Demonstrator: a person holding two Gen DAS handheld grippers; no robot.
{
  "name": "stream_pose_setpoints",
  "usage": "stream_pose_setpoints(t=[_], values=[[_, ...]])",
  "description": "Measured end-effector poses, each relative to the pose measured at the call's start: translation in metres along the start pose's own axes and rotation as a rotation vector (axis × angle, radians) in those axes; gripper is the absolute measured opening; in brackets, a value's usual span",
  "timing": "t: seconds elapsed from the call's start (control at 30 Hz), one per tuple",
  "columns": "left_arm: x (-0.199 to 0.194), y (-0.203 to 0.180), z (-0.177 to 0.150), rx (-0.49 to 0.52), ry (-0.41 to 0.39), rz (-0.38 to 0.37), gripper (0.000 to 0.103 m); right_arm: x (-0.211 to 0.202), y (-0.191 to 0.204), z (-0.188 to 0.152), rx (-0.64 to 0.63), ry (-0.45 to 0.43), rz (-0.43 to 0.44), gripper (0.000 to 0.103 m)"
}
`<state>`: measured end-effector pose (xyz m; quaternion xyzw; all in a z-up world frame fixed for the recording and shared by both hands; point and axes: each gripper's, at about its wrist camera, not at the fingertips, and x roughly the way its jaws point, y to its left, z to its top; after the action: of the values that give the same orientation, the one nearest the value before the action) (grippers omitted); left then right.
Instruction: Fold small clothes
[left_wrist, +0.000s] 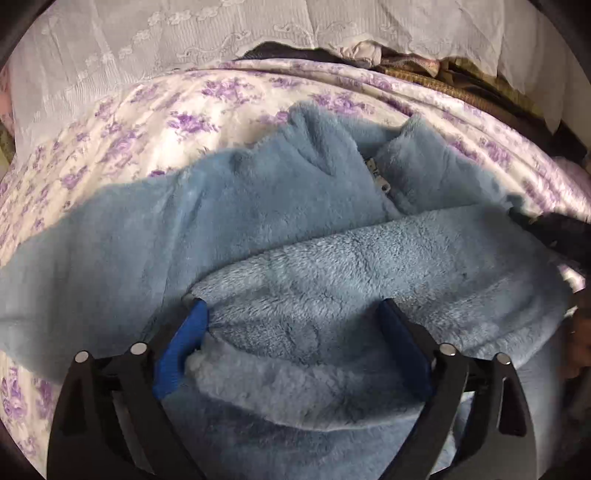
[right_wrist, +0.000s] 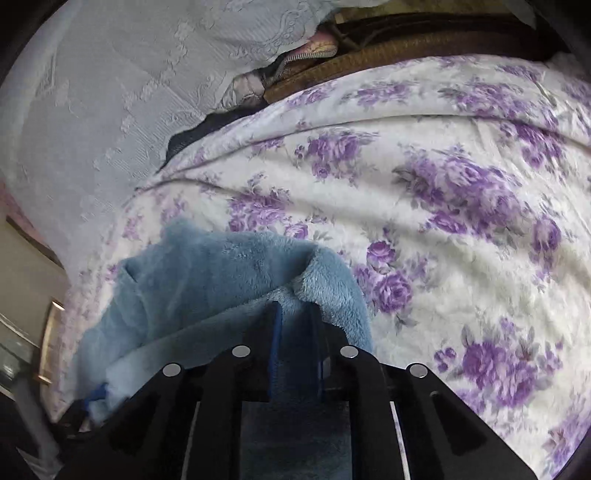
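- The light blue fleece zip-up jacket (left_wrist: 280, 229) lies spread on a white bedspread printed with purple roses (left_wrist: 122, 147), its collar and zipper pointing away from the camera.
- A fleece flap is folded across the jacket's near part, running from left to right.
- The left claw (left_wrist: 291, 325) stands released, its blue pads (left_wrist: 181, 347) wide apart on either side of the folded flap; whether they touch the pile is not clear.
- In the right wrist view, the right claw (right_wrist: 295, 321) is clenched on the jacket's fleece edge, a pinch of cloth bunched between its fingers.
- Beyond the bedspread, a white lace-patterned cloth (right_wrist: 110, 92) covers the far left.
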<state>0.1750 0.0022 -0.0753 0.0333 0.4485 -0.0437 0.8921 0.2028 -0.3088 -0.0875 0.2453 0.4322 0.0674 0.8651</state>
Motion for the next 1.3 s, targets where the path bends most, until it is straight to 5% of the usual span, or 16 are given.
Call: stream_pose_setpoints(t=[0.23, 0.3, 0.4, 0.5, 0.53, 0.63, 0.87, 1.0, 1.23, 1.3], values=[[-0.055, 0.006, -0.015, 0.016, -0.12, -0.088, 0.09, -0.078, 0.028, -0.035, -0.126, -0.1, -0.004, 0.022], [-0.05, 0.002, -0.02, 0.055, -0.079, -0.071, 0.094, -0.083, 0.037, -0.054, -0.203, -0.085, -0.056, 0.035], [-0.012, 0.008, -0.029, 0.032, 0.064, -0.083, 0.099, -0.05, 0.03, -0.085, -0.273, 0.0, -0.129, 0.037], [-0.036, 0.021, -0.023, -0.033, 0.008, -0.101, 0.099, -0.069, 0.037, -0.085, -0.261, -0.064, -0.129, 0.037], [-0.05, 0.031, -0.026, -0.065, -0.025, -0.113, 0.098, -0.082, 0.038, -0.089, -0.265, -0.101, -0.11, 0.043], [-0.073, 0.076, -0.037, -0.165, -0.047, -0.126, 0.099, -0.105, 0.032, -0.102, -0.275, -0.176, -0.105, 0.09], [-0.084, 0.216, -0.094, -0.487, -0.011, -0.103, 0.098, -0.109, -0.003, -0.105, -0.082, -0.18, -0.067, 0.093], [-0.075, 0.284, -0.103, -0.719, -0.031, -0.215, 0.098, -0.118, -0.016, -0.112, 0.012, -0.204, -0.016, 0.093], [-0.051, 0.328, -0.091, -0.857, -0.055, -0.221, 0.095, -0.107, -0.028, -0.109, 0.076, -0.171, 0.007, 0.093], [-0.049, 0.327, -0.082, -0.831, -0.05, -0.17, 0.068, -0.107, -0.028, -0.11, 0.075, -0.172, 0.005, 0.093]])
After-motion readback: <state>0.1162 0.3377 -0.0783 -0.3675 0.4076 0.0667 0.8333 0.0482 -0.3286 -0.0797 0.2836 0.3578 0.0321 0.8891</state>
